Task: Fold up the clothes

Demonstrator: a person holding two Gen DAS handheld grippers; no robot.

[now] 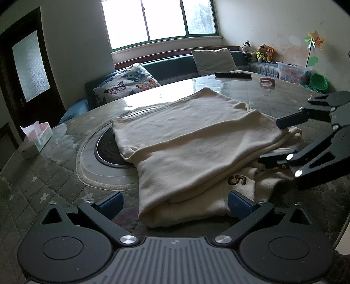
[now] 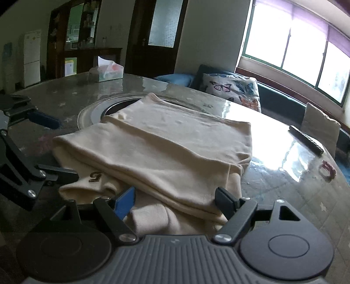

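Nearest the left wrist camera, the left gripper (image 1: 175, 203) had its two blue-padded fingers spread wide, one on either side of the near edge of a cream garment (image 1: 188, 144); the pads did not press on the cloth. The right gripper (image 2: 175, 198) likewise held its fingers wide apart, straddling another edge of the same garment, pinching nothing. In the left view, the right gripper came in from the right with one finger above the cloth's corner and one level with it.

The cream garment lay folded into a thick, roughly rectangular stack on a round table (image 1: 43, 174) covered with a grey quilted, star-printed cloth under a glossy clear sheet. A brown number 5 (image 1: 237, 180) showed on a lower layer near the front. The stack partly covered a dark round inset (image 1: 105, 148) in the tabletop.

Farther back on the table sat a tissue box (image 1: 36, 139), a dark remote control (image 1: 233, 75) and a small pink object (image 1: 266, 82). Beyond stood a bench with a butterfly cushion (image 1: 126, 82), then a bright window (image 1: 159, 19).
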